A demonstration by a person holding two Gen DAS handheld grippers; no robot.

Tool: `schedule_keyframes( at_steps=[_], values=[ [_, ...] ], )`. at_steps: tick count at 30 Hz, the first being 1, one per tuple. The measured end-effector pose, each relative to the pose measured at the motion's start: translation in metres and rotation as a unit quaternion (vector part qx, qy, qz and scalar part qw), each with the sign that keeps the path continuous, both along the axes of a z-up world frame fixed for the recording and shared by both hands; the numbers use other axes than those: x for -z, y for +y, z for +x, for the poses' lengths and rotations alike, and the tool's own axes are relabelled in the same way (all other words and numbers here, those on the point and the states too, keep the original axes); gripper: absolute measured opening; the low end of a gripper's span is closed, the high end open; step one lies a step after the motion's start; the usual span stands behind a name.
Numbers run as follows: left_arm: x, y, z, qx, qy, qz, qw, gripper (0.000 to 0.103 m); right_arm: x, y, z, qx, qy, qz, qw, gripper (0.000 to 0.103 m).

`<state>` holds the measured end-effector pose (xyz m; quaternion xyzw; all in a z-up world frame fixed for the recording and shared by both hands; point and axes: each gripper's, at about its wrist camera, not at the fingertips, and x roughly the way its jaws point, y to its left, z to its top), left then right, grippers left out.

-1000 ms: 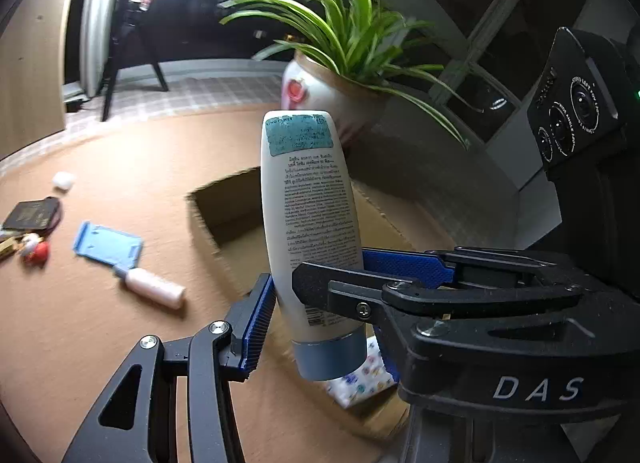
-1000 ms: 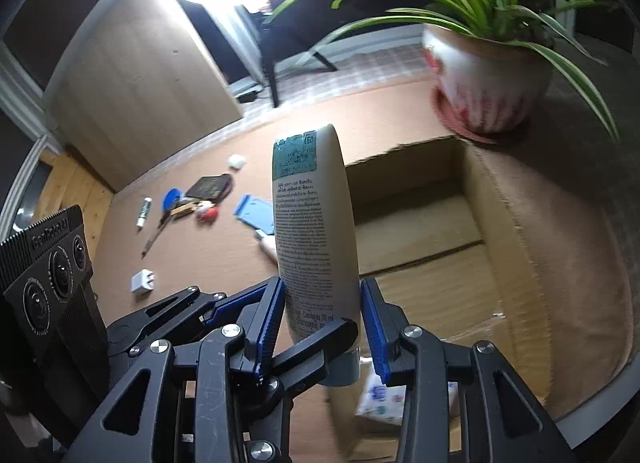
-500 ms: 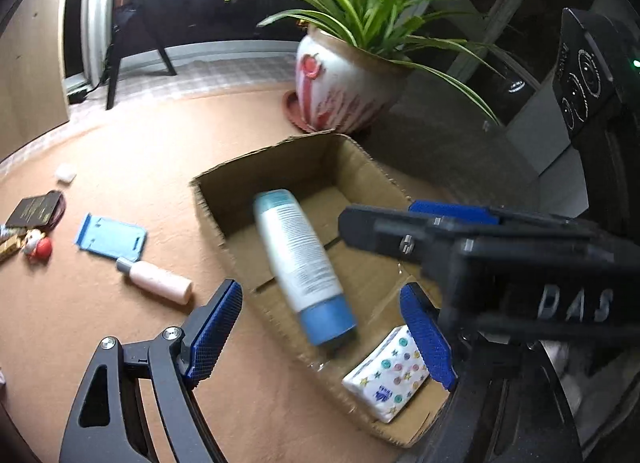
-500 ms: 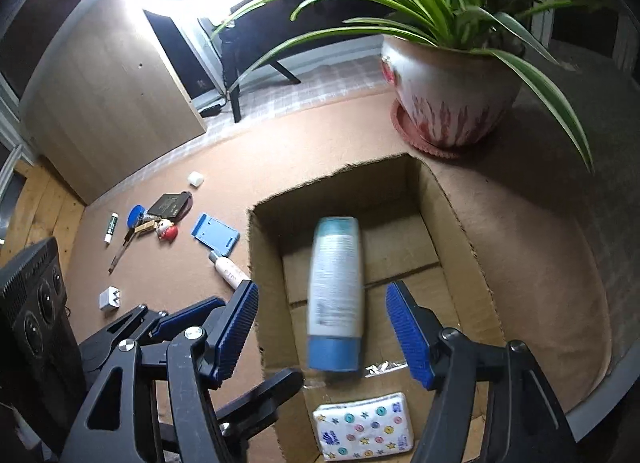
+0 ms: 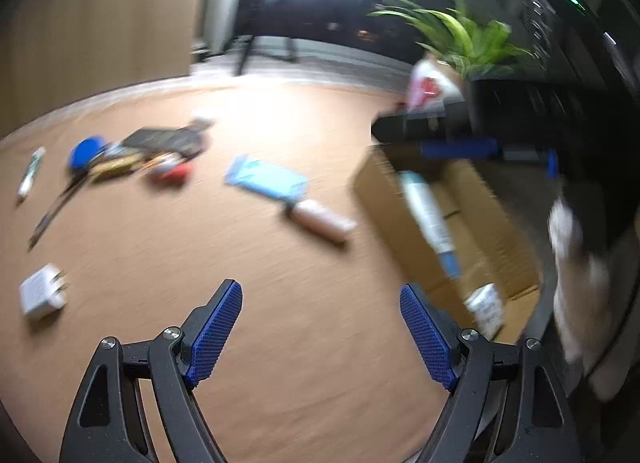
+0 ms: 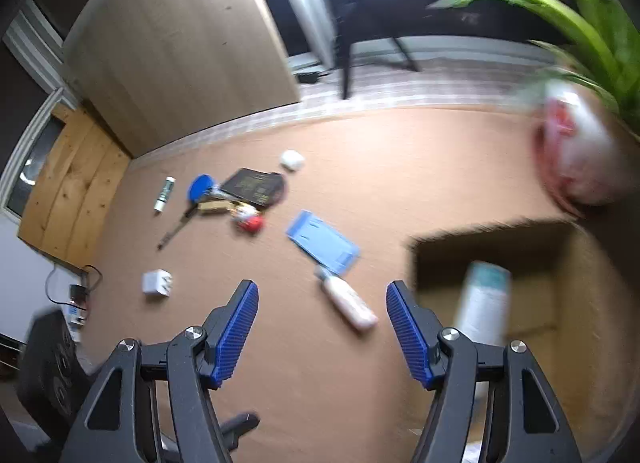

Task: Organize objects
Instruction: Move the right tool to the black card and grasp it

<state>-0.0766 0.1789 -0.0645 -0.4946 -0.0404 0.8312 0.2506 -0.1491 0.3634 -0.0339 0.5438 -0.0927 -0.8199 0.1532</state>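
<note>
Both tongs (image 5: 321, 327) (image 6: 322, 327) agape (empty); bottle (image 5: 428, 219) in box (image 5: 384, 215).

Two black angular finger frames are seen at the bottom of each wrist view, silver screw heads set at the pivots. Ribbed blue pads (image 5: 216, 333) are fitted on the inner faces of the fingertips (image 6: 236, 329).

Right gripper (image 6: 322, 329) fingers (image 6: 236, 329) apart, nothing between, over brown tabletop (image 6: 400, 167). White bottle (image 6: 484, 309) lying in cardboard box (image 6: 568, 263) at right. Small pink bottle (image 6: 350, 303), blue card (image 6: 322, 241), charger (image 6: 157, 282) scattered ahead.
</note>
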Motion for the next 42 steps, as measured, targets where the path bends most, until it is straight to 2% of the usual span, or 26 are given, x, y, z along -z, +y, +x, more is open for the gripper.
schedule_keyframes(
  at_steps=[3, 6, 13, 14, 18, 21, 25, 33, 37, 42],
  values=[
    [0.006, -0.045, 0.007, -0.037, -0.01, -0.001, 0.9993, 0.084, 0.01, -0.027, -0.031, -0.01, -0.022, -0.02, 0.999, 0.063],
    [0.012, -0.084, 0.012, -0.071, -0.018, -0.005, 0.9973, 0.084, 0.02, -0.055, -0.063, -0.014, -0.035, -0.02, 0.999, 0.063],
    [0.016, -0.163, 0.03, -0.138, -0.023, -0.015, 0.9901, 0.084, 0.051, -0.122, -0.125, -0.03, -0.058, 0.014, 0.998, 0.062],
    [0.017, -0.176, 0.034, -0.149, -0.024, -0.018, 0.9884, 0.084, 0.056, -0.131, -0.133, -0.031, -0.06, 0.02, 0.998, 0.061],
    [0.024, -0.216, 0.042, -0.185, -0.036, -0.023, 0.9818, 0.084, 0.074, -0.155, -0.157, -0.031, -0.073, 0.03, 0.996, 0.043],
    [0.031, -0.239, 0.046, -0.21, -0.046, -0.022, 0.9764, 0.084, 0.084, -0.167, -0.173, -0.026, -0.086, 0.031, 0.995, 0.043],
    [0.038, -0.253, 0.048, -0.226, -0.053, -0.018, 0.9726, 0.084, 0.089, -0.177, -0.186, -0.021, -0.088, 0.039, 0.995, 0.043],
    [0.04, -0.25, 0.049, -0.222, -0.055, -0.018, 0.9734, 0.084, 0.11, -0.199, -0.202, -0.042, -0.101, 0.087, 0.99, 0.04],
    [0.039, -0.246, 0.049, -0.217, -0.056, -0.015, 0.9745, 0.084, 0.111, -0.208, -0.19, -0.074, -0.103, 0.105, 0.986, 0.039],
    [0.039, -0.238, 0.047, -0.206, -0.057, -0.009, 0.9767, 0.084, 0.112, -0.211, -0.154, -0.13, -0.111, 0.115, 0.978, 0.033]
  ],
)
